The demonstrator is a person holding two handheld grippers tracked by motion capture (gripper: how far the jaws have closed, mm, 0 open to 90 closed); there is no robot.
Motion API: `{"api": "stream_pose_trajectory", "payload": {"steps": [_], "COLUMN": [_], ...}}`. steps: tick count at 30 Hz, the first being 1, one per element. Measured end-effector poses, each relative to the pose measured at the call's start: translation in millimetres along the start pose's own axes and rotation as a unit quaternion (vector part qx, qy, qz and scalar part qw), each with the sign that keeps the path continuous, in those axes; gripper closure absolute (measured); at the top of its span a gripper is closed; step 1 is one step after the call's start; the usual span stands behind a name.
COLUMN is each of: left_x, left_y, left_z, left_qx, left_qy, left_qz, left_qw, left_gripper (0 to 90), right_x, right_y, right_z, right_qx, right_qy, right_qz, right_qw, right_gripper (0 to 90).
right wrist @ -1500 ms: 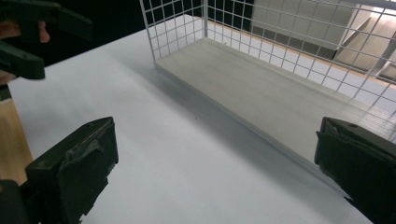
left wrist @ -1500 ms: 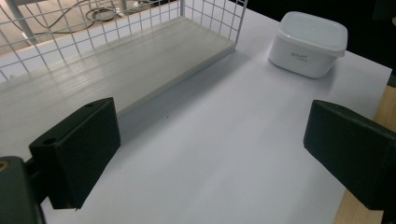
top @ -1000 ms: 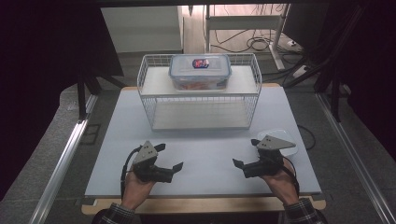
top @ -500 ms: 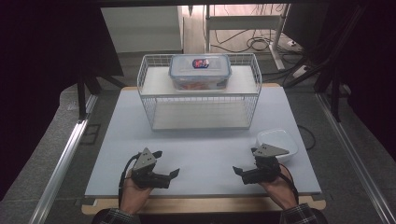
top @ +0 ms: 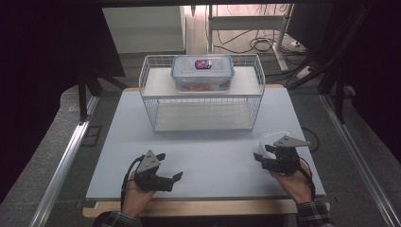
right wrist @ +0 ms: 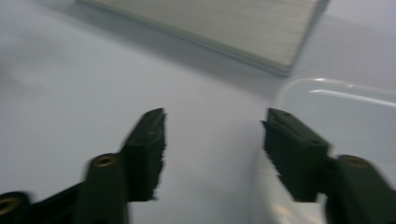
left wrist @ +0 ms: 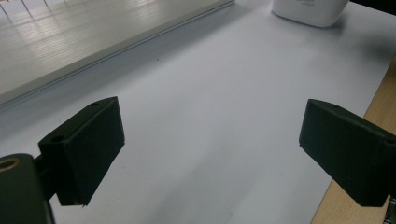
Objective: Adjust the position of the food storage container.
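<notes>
My right gripper (top: pixel 263 153) is at the front right of the white table (top: pixel 213 146), jaws pointing left, right beside a small white plastic container (top: pixel 273 138). In the right gripper view my right gripper (right wrist: pixel 215 114) has just been closing. A clear gap remains, and the container's rim (right wrist: pixel 327 91) curves in beside the right-hand jaw. I cannot tell whether the pads touch it. My left gripper (top: pixel 169 165) rests at the front left, jaws wide apart. In the left gripper view my left gripper (left wrist: pixel 212 105) holds nothing, with the container (left wrist: pixel 310 9) far ahead.
A white wire rack (top: pixel 203 109) stands at the back middle of the table. On its top shelf sits a clear lidded box (top: pixel 202 73) with blue clips. The table's wooden front edge (top: pixel 189 207) runs just behind both hands.
My right gripper has shifted a little right and toward the container, and its jaws have narrowed. The left gripper has barely moved.
</notes>
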State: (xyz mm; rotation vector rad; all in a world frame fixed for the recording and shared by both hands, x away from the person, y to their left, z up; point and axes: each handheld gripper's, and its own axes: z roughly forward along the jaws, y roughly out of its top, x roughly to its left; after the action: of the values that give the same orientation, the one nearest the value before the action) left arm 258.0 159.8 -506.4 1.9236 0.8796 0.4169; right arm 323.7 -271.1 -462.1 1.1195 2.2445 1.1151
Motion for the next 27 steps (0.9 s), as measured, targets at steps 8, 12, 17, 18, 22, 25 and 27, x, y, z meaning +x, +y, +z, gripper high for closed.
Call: {"api": "stream_pose_trajectory", "payload": {"steps": [8,12,17,18,22,25,27], "left_x": [1.2,2.0,2.3,2.2,2.0,2.2,2.3], "left_y": [-0.6,-0.7,-0.5,-0.5,-0.6,-0.9,-1.1], "left_z": [2.0,2.7,3.7,3.9,4.3,4.8,5.3], "left_qx": [0.003,0.003,0.003,0.003,0.004,0.004,0.005], "left_qy": [-0.002,-0.003,-0.004,-0.004,-0.004,-0.004,-0.005], "left_qz": [-0.004,-0.006,-0.008,-0.008,-0.006,-0.007,-0.008], "left_qw": [1.0,1.0,1.0,1.0,1.0,1.0,0.9999], "left_gripper": [6.6,6.7,7.0,6.9,6.9,7.0,6.9], "right_x": [-41.1,-65.3,-87.2,-89.4,-101.6,-110.4,-114.9], "right_y": [2.9,4.0,2.0,1.5,-2.4,-8.3,-11.6], "right_z": [-14.8,-20.4,-23.6,-24.1,-24.4,-22.2,-20.2], "right_qx": [0.004,0.007,0.003,0.003,0.008,0.016,0.02], "right_qy": [-0.038,-0.065,-0.09,-0.098,-0.122,-0.13,-0.133], "right_qz": [0.01,0.033,0.053,0.053,0.064,0.074,0.078], "right_qw": [0.9992,0.9973,0.9945,0.9938,0.9904,0.9885,0.9879], "right_gripper": [89.4,89.9,90.0,89.9,90.0,89.9,89.9]}}
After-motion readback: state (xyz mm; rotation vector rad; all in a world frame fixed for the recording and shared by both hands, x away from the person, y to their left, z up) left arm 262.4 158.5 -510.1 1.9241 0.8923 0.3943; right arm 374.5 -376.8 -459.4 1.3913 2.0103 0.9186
